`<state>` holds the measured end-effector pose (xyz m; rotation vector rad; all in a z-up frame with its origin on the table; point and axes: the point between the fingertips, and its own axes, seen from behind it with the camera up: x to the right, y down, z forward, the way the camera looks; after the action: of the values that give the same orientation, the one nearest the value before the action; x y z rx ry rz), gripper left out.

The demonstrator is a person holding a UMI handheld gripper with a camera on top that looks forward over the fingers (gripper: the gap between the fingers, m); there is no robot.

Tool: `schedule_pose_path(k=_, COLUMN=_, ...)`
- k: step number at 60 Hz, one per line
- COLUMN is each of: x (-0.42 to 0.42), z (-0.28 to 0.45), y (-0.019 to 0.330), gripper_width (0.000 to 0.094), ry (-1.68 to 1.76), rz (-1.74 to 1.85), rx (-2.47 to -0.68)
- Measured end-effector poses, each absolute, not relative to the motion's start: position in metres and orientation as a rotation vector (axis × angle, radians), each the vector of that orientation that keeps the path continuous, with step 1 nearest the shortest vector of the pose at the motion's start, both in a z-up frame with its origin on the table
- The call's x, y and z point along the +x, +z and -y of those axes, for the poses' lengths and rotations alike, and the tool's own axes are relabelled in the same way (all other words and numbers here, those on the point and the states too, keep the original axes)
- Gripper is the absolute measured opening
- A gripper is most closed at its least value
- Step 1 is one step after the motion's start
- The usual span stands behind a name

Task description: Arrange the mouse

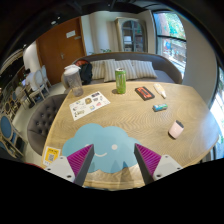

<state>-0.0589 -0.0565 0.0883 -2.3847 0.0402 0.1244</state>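
My gripper is open and empty, held above the near edge of a round wooden table. A light blue mouse mat with white cloud shapes lies on the table between and just ahead of the fingers, whose magenta pads stand on either side of it. A small white object, possibly the mouse, sits on the table beyond the right finger, well apart from the mat.
Farther on the table stand a green can, a grey jug, a printed leaflet, a brown book, a white elongated item and a small teal item. A sofa stands behind.
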Motion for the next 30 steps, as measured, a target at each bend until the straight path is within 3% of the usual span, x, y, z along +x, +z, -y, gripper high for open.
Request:
schedule_pose_path(k=14, x=0.041, z=0.06, y=0.067, gripper_width=0.0829, ry=0.034, rz=-0.123, rx=-2.372)
schedule_pose_path(k=30, x=0.181, z=0.026, y=0.0, gripper_width=0.0828, ry=-0.084, rz=-0.108, rx=-2.354)
